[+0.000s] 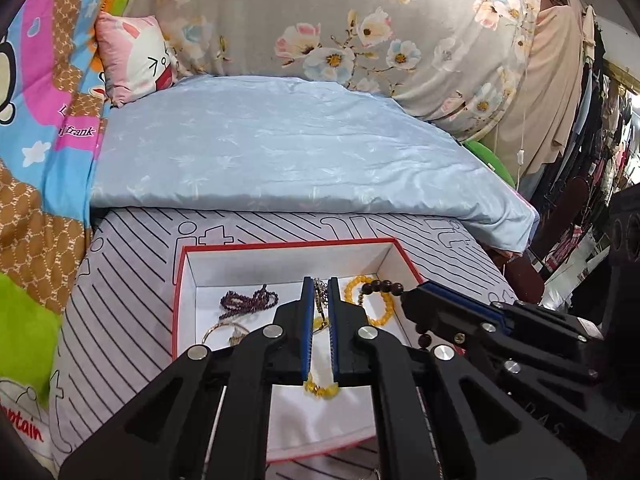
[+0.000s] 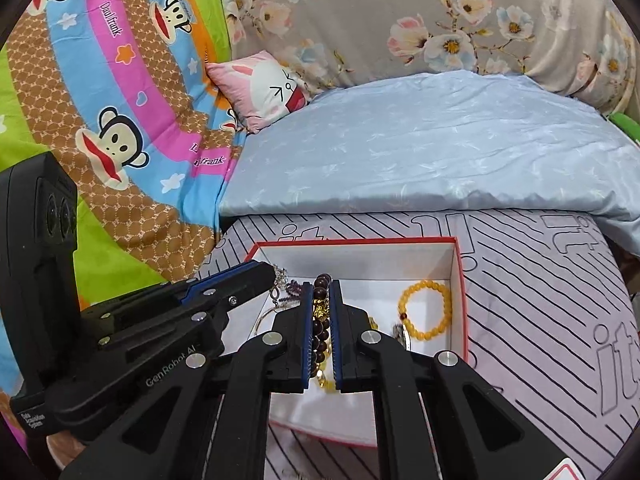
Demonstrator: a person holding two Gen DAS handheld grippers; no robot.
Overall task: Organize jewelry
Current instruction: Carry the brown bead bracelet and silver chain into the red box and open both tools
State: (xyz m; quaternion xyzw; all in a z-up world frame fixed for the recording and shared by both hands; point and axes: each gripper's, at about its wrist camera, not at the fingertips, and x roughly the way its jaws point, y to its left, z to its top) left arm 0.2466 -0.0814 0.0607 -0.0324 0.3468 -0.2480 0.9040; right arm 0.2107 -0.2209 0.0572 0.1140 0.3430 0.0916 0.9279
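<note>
A white box with a red rim (image 1: 280, 245) (image 2: 460, 280) sits on the striped bedsheet. Inside lie a yellow bead bracelet (image 1: 386, 306) (image 2: 426, 308), a dark purple bead string (image 1: 248, 302) and a thin gold bangle (image 1: 218, 330). My left gripper (image 1: 320, 286) is shut on a silver chain necklace (image 1: 319, 292) above the box; it also shows in the right wrist view (image 2: 276, 274). My right gripper (image 2: 321, 286) is shut on a dark brown bead bracelet (image 2: 322, 320) with a gold charm; its beads show in the left wrist view (image 1: 382, 288).
A folded light blue quilt (image 1: 280, 152) lies just behind the box. A pink cartoon pillow (image 1: 136, 56), a colourful monkey-print blanket (image 2: 100, 100) and a floral duvet (image 1: 360, 20) sit further back. Hanging clothes (image 1: 600, 140) are at the right.
</note>
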